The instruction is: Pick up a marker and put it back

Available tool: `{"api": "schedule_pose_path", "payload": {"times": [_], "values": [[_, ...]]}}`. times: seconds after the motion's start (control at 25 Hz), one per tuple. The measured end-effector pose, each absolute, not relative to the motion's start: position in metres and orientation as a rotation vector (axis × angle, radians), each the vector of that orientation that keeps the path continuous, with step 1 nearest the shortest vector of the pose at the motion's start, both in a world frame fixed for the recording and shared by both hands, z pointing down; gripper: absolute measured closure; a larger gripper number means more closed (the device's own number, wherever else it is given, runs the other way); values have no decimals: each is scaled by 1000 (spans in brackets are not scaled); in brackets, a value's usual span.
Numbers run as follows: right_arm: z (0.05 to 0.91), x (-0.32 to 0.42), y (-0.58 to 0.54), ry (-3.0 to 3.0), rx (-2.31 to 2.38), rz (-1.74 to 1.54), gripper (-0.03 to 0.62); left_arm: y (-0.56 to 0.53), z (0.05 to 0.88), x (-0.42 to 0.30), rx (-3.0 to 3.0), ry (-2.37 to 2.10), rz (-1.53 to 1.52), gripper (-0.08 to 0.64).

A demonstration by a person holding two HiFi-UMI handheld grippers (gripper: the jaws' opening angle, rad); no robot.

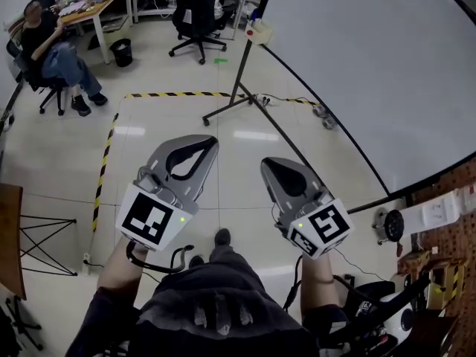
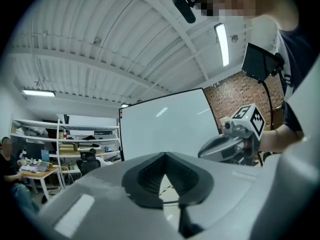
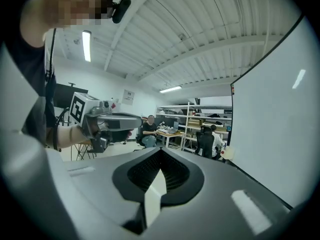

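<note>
No marker shows in any view. In the head view my left gripper (image 1: 210, 141) and right gripper (image 1: 266, 162) are held side by side over the floor, pointing away from me, left of the large whiteboard (image 1: 372, 65). Both are shut with nothing between the jaws. The left gripper view shows its own tips (image 2: 165, 154) meeting, with the right gripper (image 2: 235, 139) and the whiteboard (image 2: 165, 124) beyond. In the right gripper view its tips (image 3: 161, 149) also meet, the left gripper (image 3: 107, 121) is at the left and the whiteboard (image 3: 280, 119) at the right.
A small cream box (image 1: 259, 31) sits at the whiteboard's far corner, above its stand leg (image 1: 230, 106). Yellow-black tape (image 1: 104, 162) marks the floor. A seated person (image 1: 52, 50), a bin (image 1: 121, 52), an office chair (image 1: 195, 13) and desks are farther off.
</note>
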State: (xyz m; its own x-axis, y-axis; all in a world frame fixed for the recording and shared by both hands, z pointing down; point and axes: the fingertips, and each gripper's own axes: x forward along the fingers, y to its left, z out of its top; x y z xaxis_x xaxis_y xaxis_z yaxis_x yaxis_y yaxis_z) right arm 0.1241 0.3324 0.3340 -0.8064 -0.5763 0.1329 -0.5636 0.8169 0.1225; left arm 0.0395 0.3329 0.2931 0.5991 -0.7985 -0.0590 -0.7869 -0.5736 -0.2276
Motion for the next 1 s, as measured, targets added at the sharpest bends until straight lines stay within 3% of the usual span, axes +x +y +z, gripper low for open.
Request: {"api": "schedule_pose_path", "payload": {"times": [1.0], "values": [[349,79,-45,-2888,713,-19,592,-39,302,5,-2573,1444,-120,554]]}}
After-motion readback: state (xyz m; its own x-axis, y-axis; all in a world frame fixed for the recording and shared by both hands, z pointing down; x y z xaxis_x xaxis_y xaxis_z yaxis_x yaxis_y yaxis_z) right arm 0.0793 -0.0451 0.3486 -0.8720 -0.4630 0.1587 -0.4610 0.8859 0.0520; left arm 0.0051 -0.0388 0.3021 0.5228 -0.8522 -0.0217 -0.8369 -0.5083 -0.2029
